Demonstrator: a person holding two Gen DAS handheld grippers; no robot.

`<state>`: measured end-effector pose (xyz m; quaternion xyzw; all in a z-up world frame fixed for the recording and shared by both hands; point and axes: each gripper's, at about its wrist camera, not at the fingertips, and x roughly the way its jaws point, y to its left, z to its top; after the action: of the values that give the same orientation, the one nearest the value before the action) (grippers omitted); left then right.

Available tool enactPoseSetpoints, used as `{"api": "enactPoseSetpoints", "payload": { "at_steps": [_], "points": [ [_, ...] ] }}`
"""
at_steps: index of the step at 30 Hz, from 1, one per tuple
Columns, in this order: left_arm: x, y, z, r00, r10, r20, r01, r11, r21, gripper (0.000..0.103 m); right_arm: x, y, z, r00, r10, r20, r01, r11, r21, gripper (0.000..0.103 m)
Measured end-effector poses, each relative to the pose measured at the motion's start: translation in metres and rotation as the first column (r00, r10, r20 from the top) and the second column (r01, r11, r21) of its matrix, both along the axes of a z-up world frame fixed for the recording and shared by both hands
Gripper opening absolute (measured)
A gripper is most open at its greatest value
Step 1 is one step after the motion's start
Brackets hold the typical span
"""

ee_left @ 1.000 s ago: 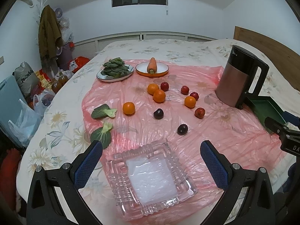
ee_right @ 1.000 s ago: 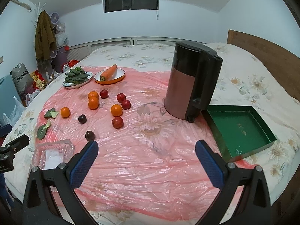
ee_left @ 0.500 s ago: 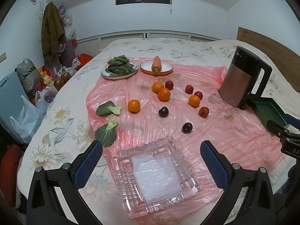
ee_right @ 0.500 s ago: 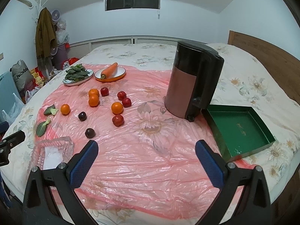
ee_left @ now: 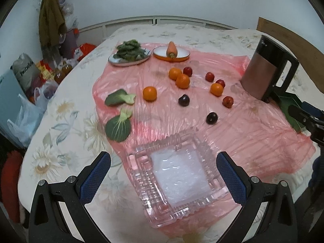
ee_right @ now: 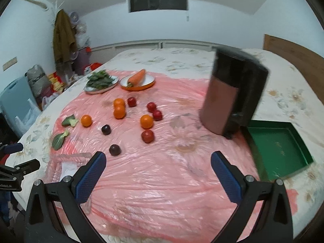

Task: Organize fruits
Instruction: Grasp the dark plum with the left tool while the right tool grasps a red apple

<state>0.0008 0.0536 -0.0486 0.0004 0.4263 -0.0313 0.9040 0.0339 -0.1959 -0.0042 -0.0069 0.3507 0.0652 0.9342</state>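
Several oranges (ee_left: pixel 149 93), red fruits (ee_left: pixel 227 101) and two dark plums (ee_left: pixel 211 118) lie scattered on a pink plastic sheet (ee_left: pixel 232 133). A clear glass dish (ee_left: pixel 174 178) sits empty near the front, between the open fingers of my left gripper (ee_left: pixel 164 172), which hovers above it. My right gripper (ee_right: pixel 158 169) is open and empty over the sheet; the oranges (ee_right: pixel 146 121), red fruits (ee_right: pixel 147 136) and plums (ee_right: pixel 115 149) lie ahead of it to the left. A green tray (ee_right: pixel 279 154) lies at its right.
A black and copper kettle (ee_right: pixel 230 99) stands beside the green tray. A plate of greens (ee_left: pixel 129 52) and an orange dish with a carrot (ee_left: pixel 171 50) sit at the back. Two bok choy leaves (ee_left: pixel 118 125) lie at the sheet's left edge. Bags crowd the floor at left.
Both grippers have shifted slightly, with the left view now closer over the glass dish and the right view turned a bit leftward. Nothing on the sheet has moved.
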Motion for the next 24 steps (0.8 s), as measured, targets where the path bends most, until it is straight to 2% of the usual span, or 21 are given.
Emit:
{"api": "enactPoseSetpoints", "payload": {
  "at_steps": [6, 8, 10, 14, 15, 17, 18, 20, 24],
  "points": [
    [0.018, -0.02, -0.009, 0.999, -0.048, -0.022, 0.047, 0.998, -0.033, 0.102, 0.036, 0.006, -0.025, 0.996, 0.084, -0.041, -0.082, 0.996, 0.037, 0.103],
    [0.032, -0.034, -0.01, 0.996, -0.08, -0.025, 0.079, 0.995, -0.055, 0.098, 0.049, 0.008, -0.031, 0.993, 0.108, -0.057, -0.106, 0.994, 0.037, 0.103],
    [0.046, -0.047, -0.012, 0.993, -0.111, -0.031, 0.109, 0.991, -0.073, 0.083, 0.064, 0.009, -0.039, 0.987, 0.14, -0.08, -0.137, 0.99, 0.036, 0.103],
    [0.08, -0.066, -0.027, 0.986, -0.152, -0.061, 0.146, 0.984, -0.1, 0.07, 0.093, 0.013, -0.056, 0.972, 0.202, -0.12, -0.197, 0.979, 0.052, 0.103],
    [0.086, -0.068, -0.031, 0.985, -0.16, -0.069, 0.152, 0.983, -0.104, 0.067, 0.1, 0.014, -0.059, 0.968, 0.214, -0.128, -0.209, 0.976, 0.054, 0.099],
    [0.1, -0.074, -0.043, 0.979, -0.175, -0.103, 0.162, 0.979, -0.123, 0.051, 0.114, 0.017, -0.068, 0.959, 0.243, -0.144, -0.236, 0.97, 0.064, 0.083],
    [0.105, -0.075, -0.047, 0.977, -0.181, -0.117, 0.165, 0.978, -0.13, 0.048, 0.121, 0.018, -0.072, 0.955, 0.256, -0.152, -0.248, 0.966, 0.071, 0.08],
    [0.114, -0.08, -0.056, 0.972, -0.191, -0.135, 0.173, 0.976, -0.134, 0.046, 0.133, 0.02, -0.081, 0.945, 0.281, -0.168, -0.271, 0.959, 0.081, 0.071],
    [0.125, -0.087, -0.064, 0.967, -0.204, -0.151, 0.185, 0.974, -0.132, 0.046, 0.153, 0.022, -0.095, 0.932, 0.31, -0.19, -0.297, 0.95, 0.094, 0.061]
  ]
}}
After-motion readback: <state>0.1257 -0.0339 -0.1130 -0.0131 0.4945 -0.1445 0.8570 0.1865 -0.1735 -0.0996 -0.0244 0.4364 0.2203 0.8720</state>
